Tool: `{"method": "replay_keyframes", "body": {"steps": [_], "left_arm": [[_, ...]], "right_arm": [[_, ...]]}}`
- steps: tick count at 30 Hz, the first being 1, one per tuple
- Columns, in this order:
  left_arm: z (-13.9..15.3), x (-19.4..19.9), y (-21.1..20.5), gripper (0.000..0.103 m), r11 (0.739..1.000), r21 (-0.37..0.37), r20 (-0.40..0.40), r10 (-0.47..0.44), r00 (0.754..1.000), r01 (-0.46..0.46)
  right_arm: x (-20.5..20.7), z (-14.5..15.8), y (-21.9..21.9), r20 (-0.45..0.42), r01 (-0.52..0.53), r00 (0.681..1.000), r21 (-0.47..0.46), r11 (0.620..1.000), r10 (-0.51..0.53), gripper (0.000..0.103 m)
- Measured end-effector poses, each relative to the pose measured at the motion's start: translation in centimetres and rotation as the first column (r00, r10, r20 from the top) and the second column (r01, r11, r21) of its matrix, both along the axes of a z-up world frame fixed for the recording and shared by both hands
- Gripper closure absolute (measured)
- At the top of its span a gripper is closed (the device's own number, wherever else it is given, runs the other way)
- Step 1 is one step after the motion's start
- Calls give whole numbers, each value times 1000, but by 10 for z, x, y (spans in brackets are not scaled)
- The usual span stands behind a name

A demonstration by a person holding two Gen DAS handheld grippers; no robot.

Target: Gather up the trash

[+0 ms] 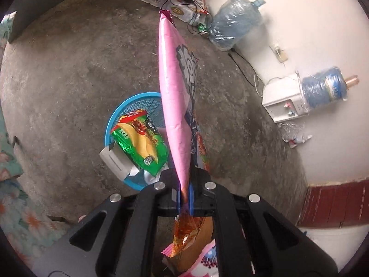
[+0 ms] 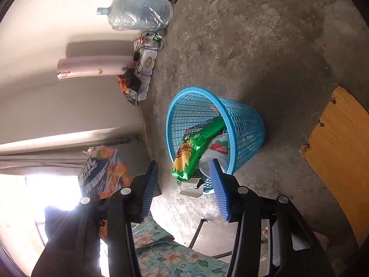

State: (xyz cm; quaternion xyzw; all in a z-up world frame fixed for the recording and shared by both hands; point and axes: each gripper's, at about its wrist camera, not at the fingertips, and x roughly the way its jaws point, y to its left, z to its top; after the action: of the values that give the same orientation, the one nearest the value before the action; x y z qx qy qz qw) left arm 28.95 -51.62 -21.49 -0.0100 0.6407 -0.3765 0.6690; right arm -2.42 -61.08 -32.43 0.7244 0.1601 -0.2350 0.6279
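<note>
The left tongs [image 1: 184,196] are clamped tight on the bottom corner of a long pink snack bag [image 1: 175,97], the blue pads pinching only a crumpled end of foil. From that pinch the bag runs straight out along the line of the tongs, its long axis pointing away from the hand, the serrated top edge farthest off and one narrow side turned to the left wrist camera. It hangs in the air beside and partly over the blue basket [image 1: 110,124] standing on the concrete floor [image 1: 69,69].

The right tongs [image 2: 184,184] stand apart with nothing between their pads, pointing toward the same basket from just outside its rim.

The basket looks crowded to me. A green chip bag [image 2: 196,147] leans up out of the mouth and over the rim, a white carton [image 1: 115,161] pokes out at the edge, and a strawberry-printed wrapper [image 2: 219,147] sits behind it. That is where the trouble may come: the pink bag is long and stiff with air, so if it is let go flat across the opening it could ride on the green bag and slide off onto the floor, or tip that bag out too. The thin corner grip could also slip if swung. Going in end-first, into the clearer far side, seems safer.
</note>
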Motion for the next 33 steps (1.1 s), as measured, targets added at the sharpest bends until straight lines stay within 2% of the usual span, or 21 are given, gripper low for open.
{"method": "replay_keyframes", "body": {"steps": [3, 4, 5, 6, 7, 11, 14, 17, 20, 21, 23, 26, 28, 30, 32, 33], "left_arm": [[-37, 2, -25, 99, 997, 42, -39, 59, 997, -58], [-49, 2, -29, 94, 996, 43, -50, 80, 996, -78], [-59, 1, -32, 81, 995, 38, -58, 93, 994, -91], [-66, 0, -34, 62, 993, 61, -43, 106, 993, -103], [-70, -1, -34, 56, 989, 83, -21, 127, 992, -125], [-69, 0, -16, 56, 987, 59, -65, 153, 986, -149], [-43, 5, 3, 56, 989, 21, -63, 145, 987, -144], [5, 6, 30, 55, 993, -61, -35, 104, 994, -106], [63, -5, 67, 52, 990, -135, 60, 41, 997, -32], [85, -11, 84, 47, 988, -157, 107, 21, 994, -4], [125, -27, 122, 40, 985, -170, 226, 1, 974, 39], [167, -55, 188, 28, 985, -164, 370, 15, 929, 50], [185, -72, 230, 20, 988, -154, 421, 73, 904, -8], [198, -87, 277, 17, 982, -166, 440, 157, 884, -92], [205, -102, 321, 11, 966, -164, 443, 255, 859, -202], [208, -110, 342, 10, 952, -166, 439, 305, 845, -258]], "right_arm": [[-13, 2, -2, 9, 28, 1000, -2, 1000, -28, 57], [-14, 2, -3, 2, 31, 1000, -9, 999, -31, 57], [-14, 1, -4, -5, 31, 1000, -9, 999, -31, 57], [-14, -2, -3, -7, 32, 999, -3, 999, -32, 57], [-14, -4, -3, -6, 31, 1000, 3, 1000, -31, 57], [-8, -9, 2, -18, 4, 1000, 7, 1000, -4, 57], [1, -7, 6, -30, -25, 999, -8, 1000, 24, 57], [12, 9, 11, -60, -68, 996, -71, 995, 63, 57], [27, 41, 20, -97, -132, 989, -184, 974, 115, 57], [33, 54, 24, -110, -157, 985, -231, 960, 135, 57], [46, 84, 36, -136, -215, 975, -331, 919, 179, 57], [69, 137, 69, -169, -310, 951, -476, 823, 260, 57], [82, 171, 100, -191, -370, 928, -564, 738, 319, 56], [92, 204, 135, -226, -428, 899, -644, 634, 376, 48], [98, 231, 176, -259, -483, 858, -704, 521, 444, 46], [99, 242, 193, -276, -502, 841, -720, 479, 465, 43]]}}
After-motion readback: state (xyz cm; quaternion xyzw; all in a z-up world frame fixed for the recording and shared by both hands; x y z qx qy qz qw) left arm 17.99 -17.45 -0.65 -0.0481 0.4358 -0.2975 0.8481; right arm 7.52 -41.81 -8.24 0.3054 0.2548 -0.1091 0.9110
